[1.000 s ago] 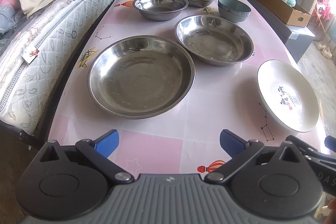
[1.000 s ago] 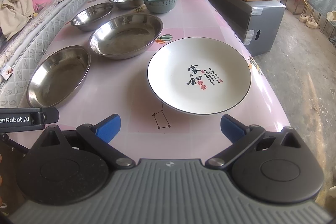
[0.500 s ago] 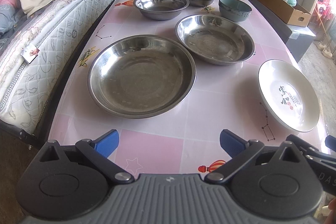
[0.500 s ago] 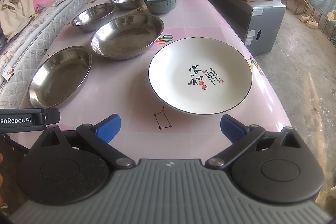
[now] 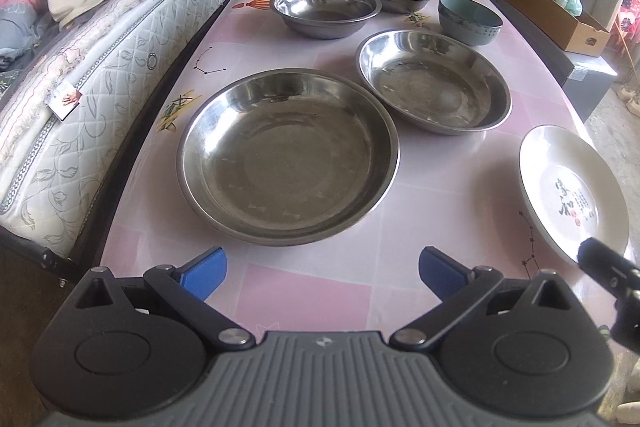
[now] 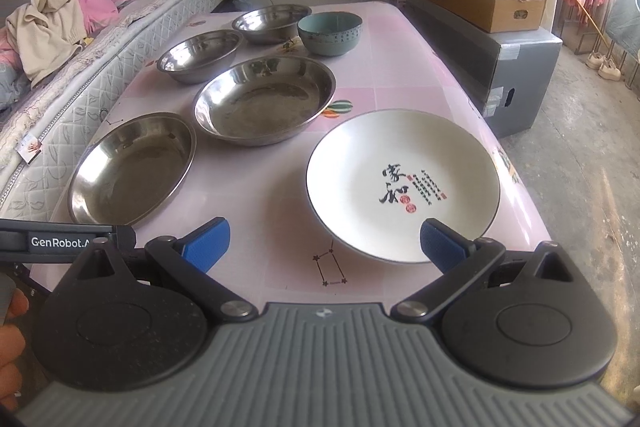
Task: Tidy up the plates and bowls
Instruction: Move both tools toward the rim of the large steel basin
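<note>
Steel pans and bowls lie singly across the pink table (image 5: pixel 304 291), none nested yet, so sorting has hardly begun. Left gripper (image 5: pixel 322 273) hangs wide and empty, facing the near pan (image 5: pixel 288 163) at twelve o'clock, probably lined up for its rim. Right gripper (image 6: pixel 324 245) is equally wide, holding nothing; the white plate (image 6: pixel 404 183) sits at one o'clock, one finger (image 6: pixel 442 245) overlapping its near edge in this view.

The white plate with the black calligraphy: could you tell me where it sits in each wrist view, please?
Left wrist: white plate at the right edge, cropped by the frame.
Right wrist: centre-right, ahead of the open right gripper.
Shared landmark: teal bowl at the far end.
</note>
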{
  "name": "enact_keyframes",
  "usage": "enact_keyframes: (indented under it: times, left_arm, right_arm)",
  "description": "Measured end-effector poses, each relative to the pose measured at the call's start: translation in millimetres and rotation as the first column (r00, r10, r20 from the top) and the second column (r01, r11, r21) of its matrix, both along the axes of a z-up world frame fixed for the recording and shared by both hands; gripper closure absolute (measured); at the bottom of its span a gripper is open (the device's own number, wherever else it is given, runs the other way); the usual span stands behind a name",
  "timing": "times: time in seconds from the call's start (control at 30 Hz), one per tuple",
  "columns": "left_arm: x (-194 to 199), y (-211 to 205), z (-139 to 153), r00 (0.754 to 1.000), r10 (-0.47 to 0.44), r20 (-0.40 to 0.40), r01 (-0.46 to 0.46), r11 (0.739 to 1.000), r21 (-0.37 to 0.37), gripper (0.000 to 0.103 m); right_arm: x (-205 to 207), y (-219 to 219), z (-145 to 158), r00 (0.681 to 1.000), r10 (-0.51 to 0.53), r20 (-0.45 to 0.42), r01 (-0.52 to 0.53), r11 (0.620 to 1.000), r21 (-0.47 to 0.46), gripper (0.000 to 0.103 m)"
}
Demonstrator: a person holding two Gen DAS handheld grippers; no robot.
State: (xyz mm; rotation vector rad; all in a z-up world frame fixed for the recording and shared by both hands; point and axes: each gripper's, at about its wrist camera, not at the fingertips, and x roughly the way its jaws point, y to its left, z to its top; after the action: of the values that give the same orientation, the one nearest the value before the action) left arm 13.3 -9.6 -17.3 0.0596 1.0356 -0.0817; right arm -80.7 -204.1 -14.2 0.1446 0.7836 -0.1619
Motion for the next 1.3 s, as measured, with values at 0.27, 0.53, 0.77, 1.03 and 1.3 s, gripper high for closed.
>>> enact_keyframes:
  times: [0.27,0.53,0.77,1.03,1.3]
  left_arm:
    - [36.5,32.3,4.2,0.994,0.096,0.045,-0.096,0.995,0.002,0.000]
    - [82.0,73.5,22.9,0.974,0.202,0.102,-0.205,0.979,0.012,0.000]
    - [119.2,91.5,41.6,0.970,0.212,0.121,-0.204,0.976,-0.071,0.000]
    - [171.7,93.6,40.5,0.978,0.167,0.126,-0.154,0.982,-0.110,0.003]
    - [220.0,88.6,35.8,0.967,0.115,0.227,-0.080,0.984,-0.157,0.007]
  right_arm:
    - [37.0,-5.4,33.7,0.989,0.098,0.114,-0.091,0.993,-0.069,0.001]
    - [103.0,-15.9,69.8,0.969,0.195,0.150,-0.181,0.978,-0.100,0.001]
    - [154.4,-0.7,90.8,0.919,0.347,0.187,-0.321,0.934,-0.154,0.001]
    - [207.2,14.1,99.5,0.843,0.476,0.252,-0.439,0.878,-0.189,0.001]
    - [285.2,18.7,75.8,0.849,0.492,0.191,-0.470,0.869,-0.152,0.001]
